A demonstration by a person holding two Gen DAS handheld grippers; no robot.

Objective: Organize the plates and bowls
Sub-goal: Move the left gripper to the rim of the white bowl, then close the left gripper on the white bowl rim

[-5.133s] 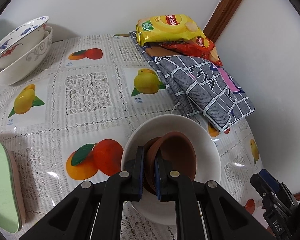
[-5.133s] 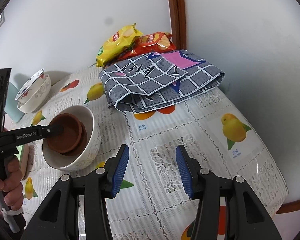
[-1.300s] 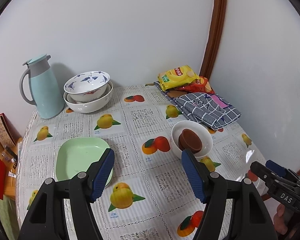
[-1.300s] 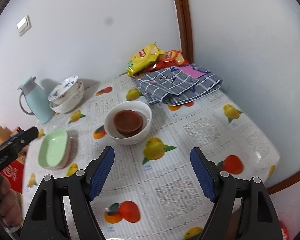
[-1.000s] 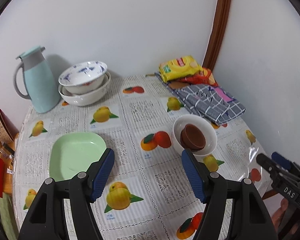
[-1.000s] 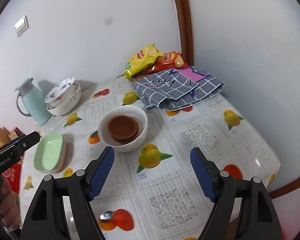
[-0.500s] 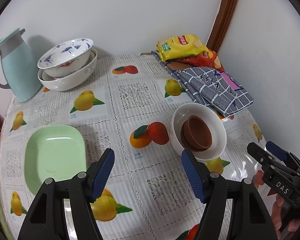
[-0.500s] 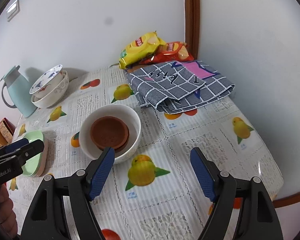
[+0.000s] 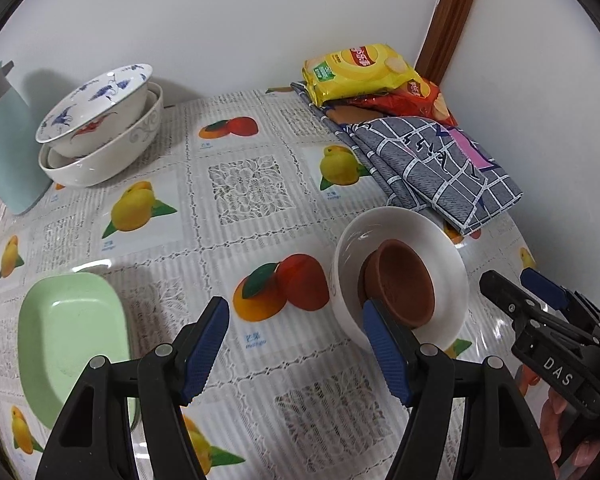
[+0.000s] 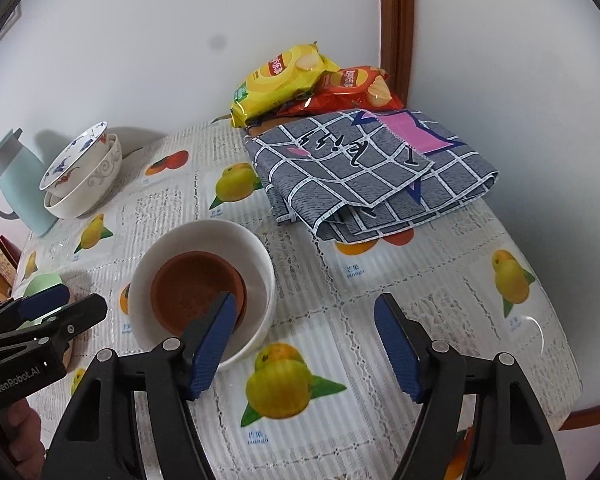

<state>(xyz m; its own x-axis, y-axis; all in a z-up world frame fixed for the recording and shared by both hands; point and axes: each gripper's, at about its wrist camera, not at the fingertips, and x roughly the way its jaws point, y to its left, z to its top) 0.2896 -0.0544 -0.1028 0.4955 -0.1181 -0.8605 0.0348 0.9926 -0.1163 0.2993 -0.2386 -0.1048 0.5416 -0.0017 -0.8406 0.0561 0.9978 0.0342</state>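
Note:
A white bowl [image 9: 448, 256] [image 10: 256, 252] stands on the fruit-print tablecloth with brown bowls [image 9: 404, 280] [image 10: 196, 288] nested inside. A green plate [image 9: 64, 332] [image 10: 40, 282] lies at the left. Two stacked patterned bowls [image 9: 100, 132] [image 10: 84, 176] stand at the back left. My left gripper [image 9: 296, 344] is open and empty above the cloth, its right finger in front of the white bowl. My right gripper [image 10: 304, 340] is open and empty, its left finger over the white bowl's near rim.
A light blue jug [image 9: 4, 152] [image 10: 16, 184] stands at the back left. A folded grey checked cloth [image 9: 432, 164] [image 10: 372, 172] and chip bags [image 9: 360, 68] [image 10: 284, 76] lie at the back right by the wall corner. The table edge curves near the right [image 10: 572, 392].
Both grippers have moved down and closer to the table and the white bowl. Both stay open and empty. Five seconds ago the left gripper was shut on the brown bowl.

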